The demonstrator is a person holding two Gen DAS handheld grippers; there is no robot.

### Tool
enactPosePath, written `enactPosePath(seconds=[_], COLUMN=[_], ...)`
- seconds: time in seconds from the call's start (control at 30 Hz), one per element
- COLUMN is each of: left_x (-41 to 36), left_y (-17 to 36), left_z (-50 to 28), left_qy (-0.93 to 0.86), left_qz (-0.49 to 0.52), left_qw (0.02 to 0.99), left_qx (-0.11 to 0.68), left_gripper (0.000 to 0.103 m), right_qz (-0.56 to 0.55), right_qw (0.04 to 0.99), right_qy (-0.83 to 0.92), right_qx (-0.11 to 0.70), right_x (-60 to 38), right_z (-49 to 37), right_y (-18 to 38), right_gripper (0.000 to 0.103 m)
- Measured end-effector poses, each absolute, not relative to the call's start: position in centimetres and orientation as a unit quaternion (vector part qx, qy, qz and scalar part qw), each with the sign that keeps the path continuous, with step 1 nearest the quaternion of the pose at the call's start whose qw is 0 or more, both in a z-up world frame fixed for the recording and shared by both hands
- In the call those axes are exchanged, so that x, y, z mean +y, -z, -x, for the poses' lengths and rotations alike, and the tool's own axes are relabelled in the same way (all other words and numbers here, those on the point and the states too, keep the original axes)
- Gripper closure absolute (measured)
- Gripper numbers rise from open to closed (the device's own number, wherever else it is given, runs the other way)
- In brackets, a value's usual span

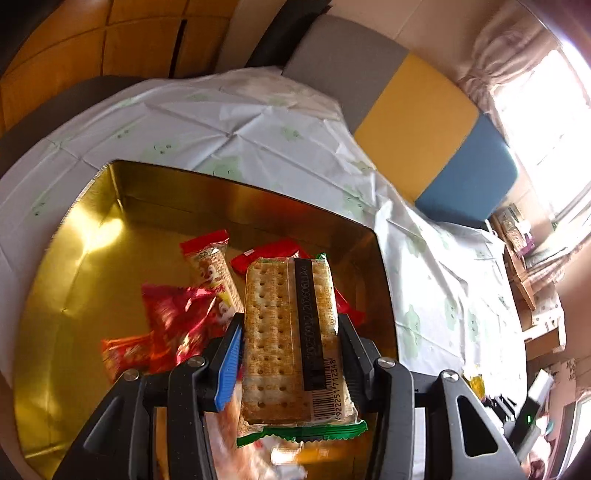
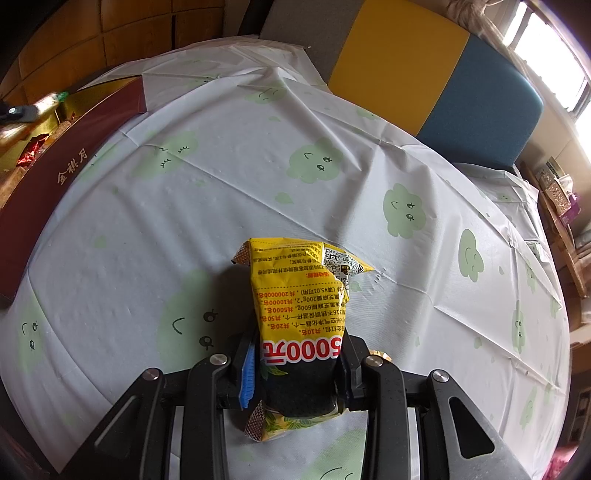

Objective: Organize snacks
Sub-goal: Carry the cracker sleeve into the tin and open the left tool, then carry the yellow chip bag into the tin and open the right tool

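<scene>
On the cloud-print tablecloth (image 2: 258,192), each hand-held gripper clamps a snack beside the gold tin (image 1: 74,277).

A white tablecloth (image 2: 236,206) printed with pale green cloud faces covers the table, creased along its fold lines. Beyond the table's far edge stands a bench seat with grey (image 1: 343,62), yellow (image 2: 399,70) and blue (image 2: 484,107) cushions. Gathered curtains (image 1: 498,55) hang beside a bright window (image 2: 546,40). Wood-panelled wall (image 2: 110,33) at far left.

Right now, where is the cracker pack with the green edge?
In the left wrist view, the cracker pack is held between the left gripper's fingers, above the gold tin, just right of the red snack packets.
</scene>
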State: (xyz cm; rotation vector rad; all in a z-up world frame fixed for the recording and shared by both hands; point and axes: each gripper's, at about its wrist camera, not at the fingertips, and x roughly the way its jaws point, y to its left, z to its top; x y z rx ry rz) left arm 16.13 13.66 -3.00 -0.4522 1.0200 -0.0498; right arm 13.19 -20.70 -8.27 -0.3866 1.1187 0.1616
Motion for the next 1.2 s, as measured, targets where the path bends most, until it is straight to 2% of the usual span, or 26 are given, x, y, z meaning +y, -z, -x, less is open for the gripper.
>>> enactPosePath(seconds=[0.33,0.5,0.8,1.2], left_x=[12.8,13.0,13.6,13.1], left_y=[4.7,4.3,0.7,-0.2], left_z=[-18.1,-18.0,-13.5,-6.7], left_qy=[0.022,0.027,-0.028,-0.052], left_qz=[0.187,0.189,0.139,0.086], left_qw=[0.839,0.843,0.878,0.898], left_qx=[0.510,0.503,0.456,0.429], left_gripper=[0.054,0.039,0.039,0.039], right_qz=[0.184,0.184,0.188,0.186], right_qw=[0.826,0.826,0.826,0.821], right_qy=[-0.074,-0.074,-0.074,-0.068], right_qx=[0.527,0.527,0.526,0.535], right_x=[-20.8,-20.7,-20.6,-20.7], right_z=[-13.3,-13.2,-13.2,-13.5], right_y=[8.3,8.3,8.3,8.0], right_gripper=[0.068,0.068,0.068,0.068])
